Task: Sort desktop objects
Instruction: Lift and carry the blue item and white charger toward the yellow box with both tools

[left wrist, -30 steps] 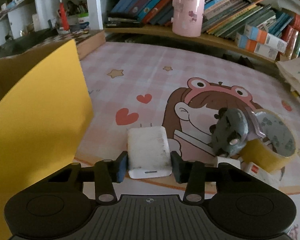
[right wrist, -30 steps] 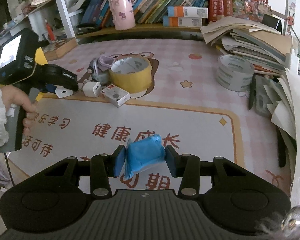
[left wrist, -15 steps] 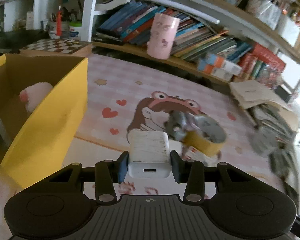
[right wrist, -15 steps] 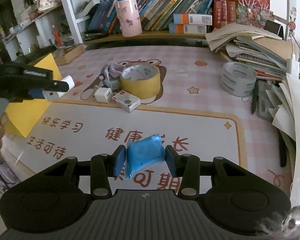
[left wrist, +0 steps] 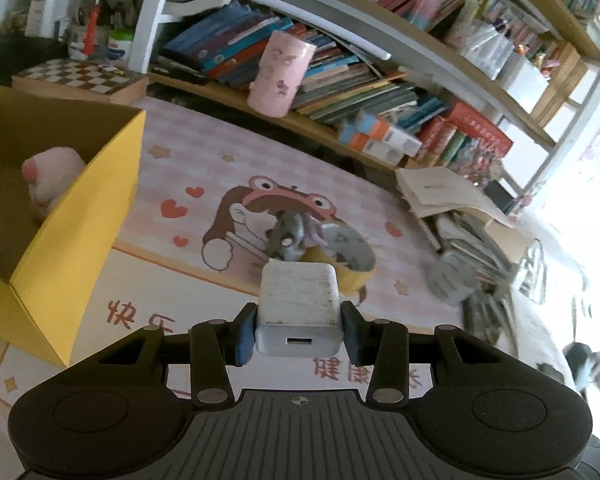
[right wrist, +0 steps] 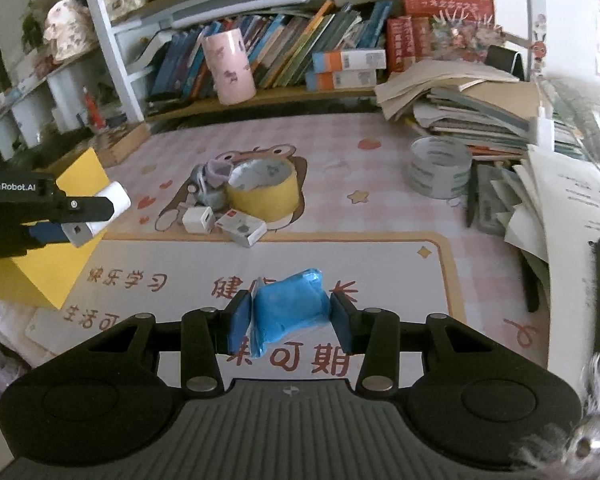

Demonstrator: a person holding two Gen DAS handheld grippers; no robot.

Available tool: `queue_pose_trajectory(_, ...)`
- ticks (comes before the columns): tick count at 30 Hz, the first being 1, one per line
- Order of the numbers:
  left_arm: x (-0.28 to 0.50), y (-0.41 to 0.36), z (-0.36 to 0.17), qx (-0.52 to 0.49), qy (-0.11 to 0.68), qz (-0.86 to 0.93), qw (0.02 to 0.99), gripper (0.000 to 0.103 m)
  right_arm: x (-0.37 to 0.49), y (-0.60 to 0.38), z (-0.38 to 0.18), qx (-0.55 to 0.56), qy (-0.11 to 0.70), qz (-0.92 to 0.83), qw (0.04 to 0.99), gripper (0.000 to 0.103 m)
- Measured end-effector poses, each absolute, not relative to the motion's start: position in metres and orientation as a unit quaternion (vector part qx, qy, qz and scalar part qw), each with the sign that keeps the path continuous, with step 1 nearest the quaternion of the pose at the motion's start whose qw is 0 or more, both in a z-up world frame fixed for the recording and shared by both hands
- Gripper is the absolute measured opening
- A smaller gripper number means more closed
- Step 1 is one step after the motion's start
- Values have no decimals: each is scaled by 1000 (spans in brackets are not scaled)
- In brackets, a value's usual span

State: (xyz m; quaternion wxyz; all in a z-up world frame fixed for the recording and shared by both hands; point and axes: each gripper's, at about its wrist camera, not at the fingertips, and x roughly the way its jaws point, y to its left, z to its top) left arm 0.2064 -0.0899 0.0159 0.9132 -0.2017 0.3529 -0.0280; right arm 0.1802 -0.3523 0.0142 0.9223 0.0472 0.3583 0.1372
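So my left hand-held gripper (left wrist: 299, 330) is clamped tight on a white USB charger (left wrist: 298, 308), lifted off the bench, with the yellow box (left wrist: 80, 216) sitting at the left of the left wrist frame. In the right wrist view the charger shows at the left edge, right in front of the box. My right hand-held gripper (right wrist: 288, 318) is pinching a blue soft packet (right wrist: 290, 310), both pads touching it, low in the middle of the frame over the pink desk mat (right wrist: 340, 160).

Progress-wise I'd say early-ish. The box already has something pink and plushy (left wrist: 50, 176) in it plus something dark at the far left I can't make out. Neither item I'm holding is in yet.

Still out on the mat, middle of the right wrist frame: a yellow tape roll (right wrist: 262, 190), a grey lump thing (right wrist: 210, 184) touching it, a small white cube charger (right wrist: 198, 219) and a little white carton (right wrist: 242, 229) just in front. A grey tape roll (right wrist: 440, 167) sits over at the right by the paper stack. So most of the sorting is left, I reckon.
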Motion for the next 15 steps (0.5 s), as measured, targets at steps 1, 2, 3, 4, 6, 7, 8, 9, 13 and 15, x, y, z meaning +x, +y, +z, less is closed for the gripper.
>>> queue_pose_trajectory(1,204,-90,17,-201,353,-34,913,42,177,-351,17,48,356,134,923,40)
queue_pose_trajectory(2,203,-89,18,-200,354,-39,913,42,174,-350,19,51,354,131,924,40)
queue_pose_trajectory(3,201,-88,19,-200,354,-45,912,42,171,-349,20,54,353,128,925,40)
queue_pose_trajectory(4,199,-87,20,-200,355,-52,912,42,168,-347,22,57,351,123,926,40)
queue_pose_trajectory(6,196,-86,22,-201,354,-60,912,42,163,-345,24,63,350,115,928,40)
queue_pose_trajectory(7,194,-85,23,-202,353,-65,911,42,160,-343,25,66,350,111,928,40)
queue_pose_trajectory(8,193,-84,23,-204,353,-69,910,42,157,-341,25,68,350,108,928,40)
queue_pose_trajectory(9,192,-83,24,-207,353,-73,910,42,154,-339,26,69,350,106,928,40)
queue_pose_trajectory(13,182,-75,30,-214,344,-90,910,42,144,-329,30,69,346,100,930,40)
queue_pose_trajectory(15,175,-70,32,-218,341,-96,909,42,141,-324,32,71,344,99,931,40)
